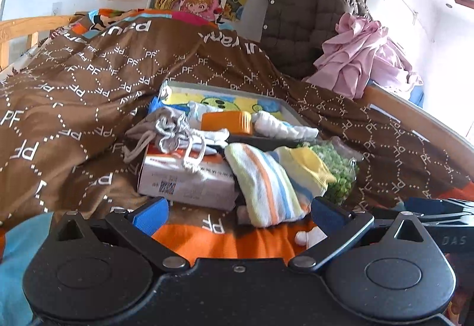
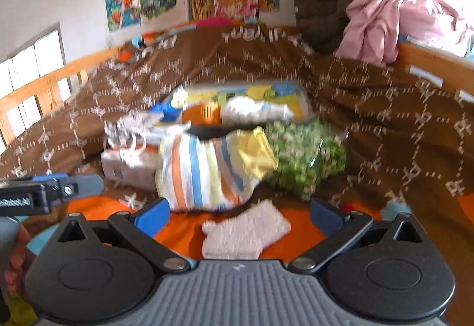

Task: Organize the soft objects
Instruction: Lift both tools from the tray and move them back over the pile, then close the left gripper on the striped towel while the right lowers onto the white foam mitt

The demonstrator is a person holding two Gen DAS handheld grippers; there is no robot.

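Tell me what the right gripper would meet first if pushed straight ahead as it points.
The right gripper, jaws open, would probably meet the small white cloth lying on the orange bedding between its fingers, then the striped sock behind it. The view is blurred, so depth is uncertain.

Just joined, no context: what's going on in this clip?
A person holds two hand-held grippers over a bed heaped with odds and ends. The left hand-held gripper and right hand-held gripper are both open and empty. A striped sock lies just ahead of the left one, beside a bag of peas and a box. A white sock lies between the right one's fingers, ungripped. Nothing is sorted yet.
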